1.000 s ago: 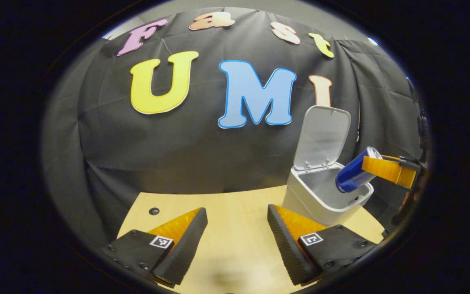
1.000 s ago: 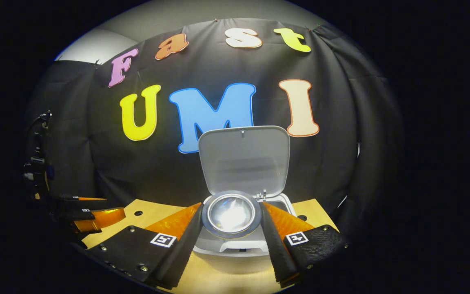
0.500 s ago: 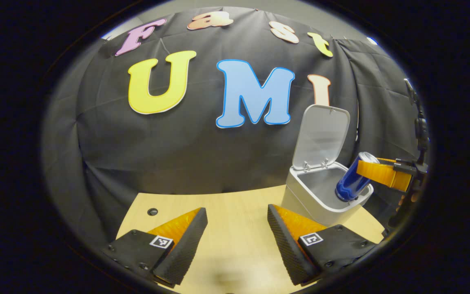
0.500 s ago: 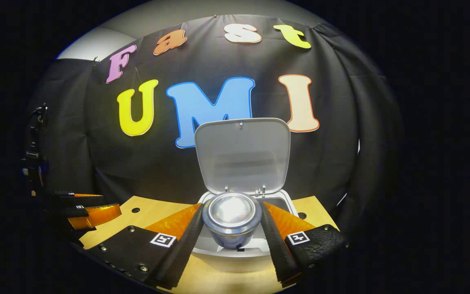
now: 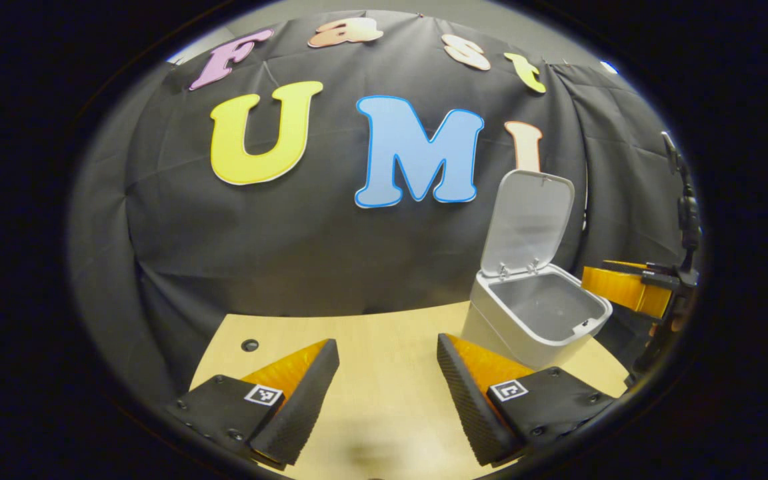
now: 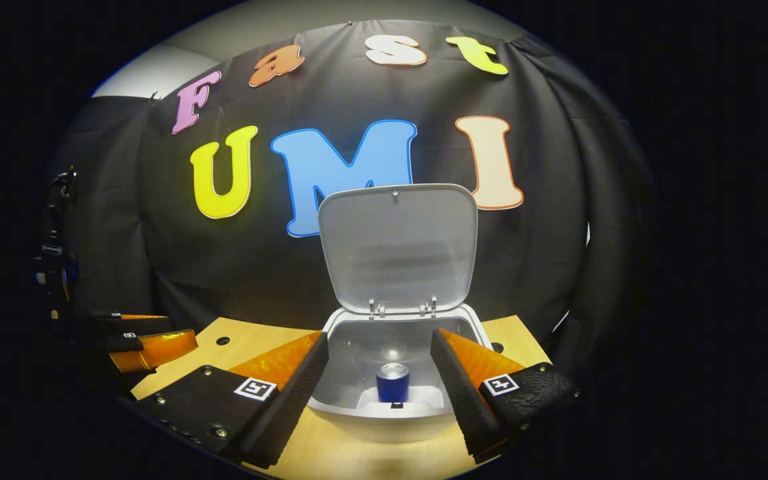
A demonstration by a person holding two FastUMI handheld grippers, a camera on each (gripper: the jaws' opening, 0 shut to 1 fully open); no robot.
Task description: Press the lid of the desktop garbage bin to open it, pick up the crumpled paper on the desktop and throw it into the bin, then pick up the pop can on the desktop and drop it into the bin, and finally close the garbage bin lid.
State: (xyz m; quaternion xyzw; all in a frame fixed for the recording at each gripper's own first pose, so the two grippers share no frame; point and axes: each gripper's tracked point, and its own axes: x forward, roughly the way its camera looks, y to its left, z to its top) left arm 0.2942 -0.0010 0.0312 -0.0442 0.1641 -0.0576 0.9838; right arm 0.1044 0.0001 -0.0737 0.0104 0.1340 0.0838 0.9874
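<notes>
Sitting inside the garbage bin (image 6: 384,427), the pop can (image 6: 393,385) is below and between your right gripper's (image 6: 379,373) released, spread fingers.

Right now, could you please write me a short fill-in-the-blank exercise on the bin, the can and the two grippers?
1. The white plastic bin's hinged lid stands ____.
2. The blue pop can now sits ____ the bin.
3. The right gripper's fingers hold ____.
4. The left gripper hovers over the pale wooden ____, fingers apart.

Missing words: open; inside; nothing; table
</notes>
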